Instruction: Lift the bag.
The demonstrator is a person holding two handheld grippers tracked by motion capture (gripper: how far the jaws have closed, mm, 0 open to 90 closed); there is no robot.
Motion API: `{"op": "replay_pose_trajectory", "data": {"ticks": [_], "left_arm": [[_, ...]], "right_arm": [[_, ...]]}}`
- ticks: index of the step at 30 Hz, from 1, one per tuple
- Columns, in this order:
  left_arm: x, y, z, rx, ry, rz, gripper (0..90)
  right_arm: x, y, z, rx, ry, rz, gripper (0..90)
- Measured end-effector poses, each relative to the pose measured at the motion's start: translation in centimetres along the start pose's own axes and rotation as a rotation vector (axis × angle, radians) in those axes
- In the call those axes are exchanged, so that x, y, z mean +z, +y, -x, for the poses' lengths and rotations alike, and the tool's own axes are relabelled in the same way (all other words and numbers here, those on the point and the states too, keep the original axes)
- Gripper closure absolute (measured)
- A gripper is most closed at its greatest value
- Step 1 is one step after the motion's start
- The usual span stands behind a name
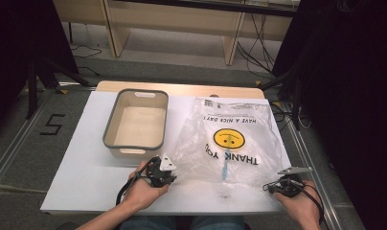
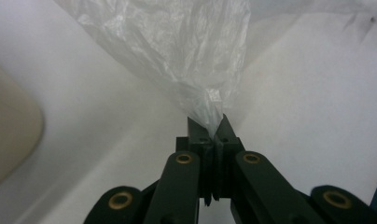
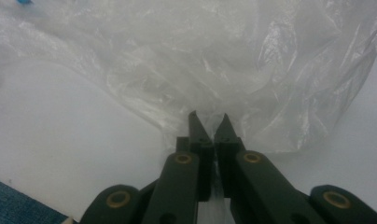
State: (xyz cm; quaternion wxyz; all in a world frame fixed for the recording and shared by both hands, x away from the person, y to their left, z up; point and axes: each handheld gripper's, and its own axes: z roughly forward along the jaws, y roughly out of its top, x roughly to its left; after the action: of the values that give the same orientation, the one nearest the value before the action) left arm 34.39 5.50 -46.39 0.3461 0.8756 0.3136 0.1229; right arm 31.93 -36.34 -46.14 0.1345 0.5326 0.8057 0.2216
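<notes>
The bag (image 1: 227,139) lies flat on the table (image 1: 81,177), its long axis running from 6 to 12 o'clock, a tub (image 1: 135,120) at its 9 o'clock. The left gripper (image 2: 210,122) is clenched on the bag's near left corner, the right gripper (image 3: 209,122) on its near right corner; each hand sits equally close. Seen upside down, the print reads "THANK YOU" and "HAVE A NICE DAY!" around a yellow smiley
</notes>
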Motion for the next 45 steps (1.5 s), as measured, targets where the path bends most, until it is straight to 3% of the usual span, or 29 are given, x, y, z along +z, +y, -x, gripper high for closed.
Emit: {"op": "replay_pose_trajectory", "data": {"ticks": [11,25,45], "left_arm": [[-2.5,1.1,-0.5,0.024,0.061,0.154,89.3],[-4.5,2.5,-0.5,0.035,0.082,0.264,89.3],[-5.5,3.5,-0.3,0.048,0.076,0.312,89.3]], "right_arm": [[-1.3,0.9,0.0,0.003,0.005,0.07,90.0],[-2.8,1.8,0.0,-0.008,-0.035,0.154,90.0],[-4.5,2.3,0.3,0.016,-0.146,0.314,90.0]]}}
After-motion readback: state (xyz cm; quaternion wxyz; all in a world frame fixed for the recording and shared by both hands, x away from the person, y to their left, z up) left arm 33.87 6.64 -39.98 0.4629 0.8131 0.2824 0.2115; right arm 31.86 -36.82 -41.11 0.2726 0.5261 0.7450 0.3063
